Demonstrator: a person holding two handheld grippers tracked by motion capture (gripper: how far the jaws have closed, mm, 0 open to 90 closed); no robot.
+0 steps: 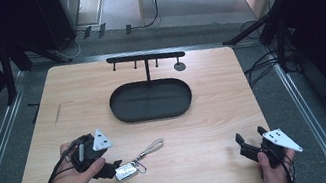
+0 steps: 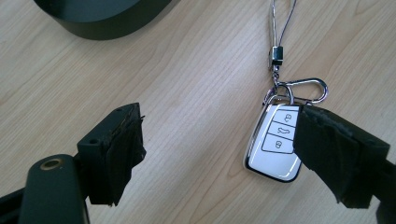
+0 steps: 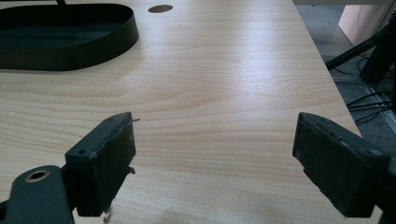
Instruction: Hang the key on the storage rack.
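No words, brands or numbers could be read. The only signs were three small outline button symbols on the white face of the car key fob (image 2: 275, 144), stacked just beside the left tool's (image 2: 219, 149) right-hand jaw.

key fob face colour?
White, with a chrome edge and three outlined buttons: the key fob shows best in the left gripper view.

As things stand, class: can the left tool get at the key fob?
Probably yes. The left tool stands open right by the key fob, one jaw at its edge, with bare table around.
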